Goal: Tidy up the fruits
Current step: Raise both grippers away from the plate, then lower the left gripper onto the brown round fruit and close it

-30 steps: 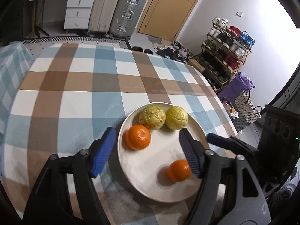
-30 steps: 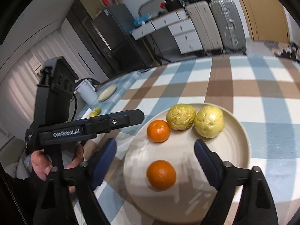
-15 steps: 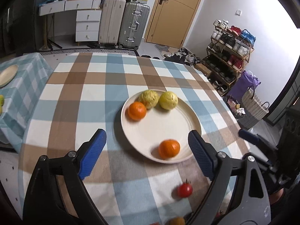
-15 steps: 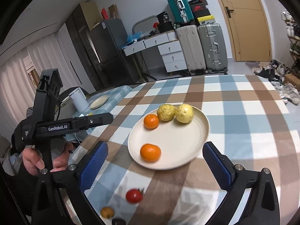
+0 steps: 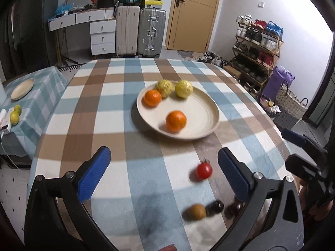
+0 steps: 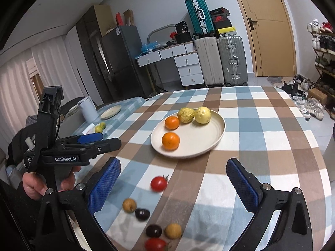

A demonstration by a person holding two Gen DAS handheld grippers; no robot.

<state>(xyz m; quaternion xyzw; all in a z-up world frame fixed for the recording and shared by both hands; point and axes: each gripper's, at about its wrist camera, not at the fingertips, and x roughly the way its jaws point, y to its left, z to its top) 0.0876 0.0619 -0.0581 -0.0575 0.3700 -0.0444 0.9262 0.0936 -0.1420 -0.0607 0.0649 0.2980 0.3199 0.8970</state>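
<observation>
A cream plate (image 5: 207, 113) (image 6: 211, 138) on the checked tablecloth holds two oranges (image 5: 176, 121) (image 6: 170, 140) and two yellow fruits (image 5: 183, 89) (image 6: 202, 115). Near the table's front edge lie a red tomato (image 5: 204, 171) (image 6: 158, 183), a tan round fruit (image 5: 196, 211) (image 6: 129, 205), dark fruits (image 5: 215, 207) (image 6: 142, 214) and, in the right wrist view, another tomato (image 6: 155, 244). My left gripper (image 5: 163, 175) is open and empty, well back from the plate. My right gripper (image 6: 172, 183) is open and empty, above the small fruits.
A side table at the left carries a second plate (image 5: 22, 86) (image 6: 111, 112), green-yellow fruits (image 5: 14, 117) (image 6: 98, 128) and a white container (image 6: 87, 110). Suitcases (image 5: 151, 33), drawers and a door stand behind. A shoe rack (image 5: 258, 48) is at the right.
Both grippers have pulled back and up from the plate. The small fruits at the table's front edge have come into view. The fruit on the plate has not moved.
</observation>
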